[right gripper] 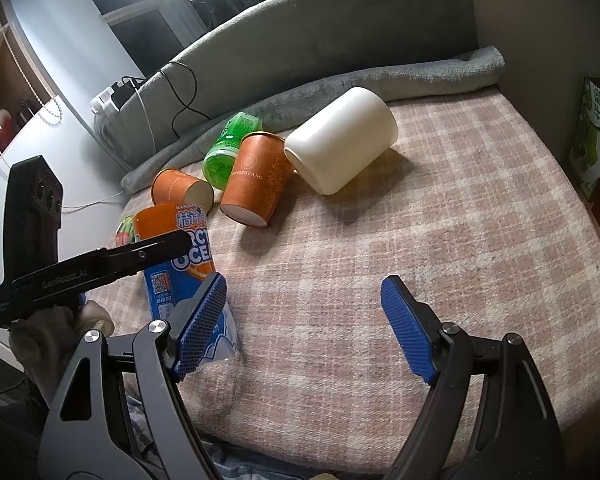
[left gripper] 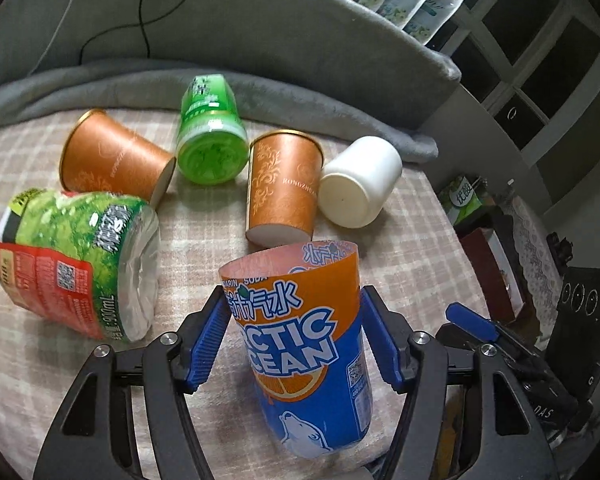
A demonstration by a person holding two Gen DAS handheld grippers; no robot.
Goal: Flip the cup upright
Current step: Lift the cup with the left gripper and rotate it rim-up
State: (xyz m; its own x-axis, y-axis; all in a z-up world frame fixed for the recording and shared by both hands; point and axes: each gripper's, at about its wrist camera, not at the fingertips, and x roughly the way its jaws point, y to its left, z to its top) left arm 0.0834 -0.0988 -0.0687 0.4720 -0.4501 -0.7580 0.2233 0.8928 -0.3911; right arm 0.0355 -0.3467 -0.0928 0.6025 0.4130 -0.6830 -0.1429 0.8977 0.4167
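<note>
An orange and blue "Arctic Ocean" cup (left gripper: 304, 320) stands upright, open end up, between the blue pads of my left gripper (left gripper: 296, 340). The jaws stand spread on either side of it, with small gaps to its wall. It also shows in the right wrist view (right gripper: 176, 252), behind the left gripper's arm. My right gripper (right gripper: 306, 328) is open and empty above the checked blanket (right gripper: 420, 220). Two orange paper cups (left gripper: 116, 156) (left gripper: 284, 188), a white cup (left gripper: 360, 182), a green cup (left gripper: 210, 142) and a green-labelled clear cup (left gripper: 80, 260) lie on their sides.
A grey folded blanket (left gripper: 260, 92) and the grey bed rail (left gripper: 300, 32) run along the back. Black cables (left gripper: 144, 20) hang over the rail. Boxes and a black device (left gripper: 580, 320) stand at the right beside the bed. White cupboard doors (left gripper: 540, 60) are behind.
</note>
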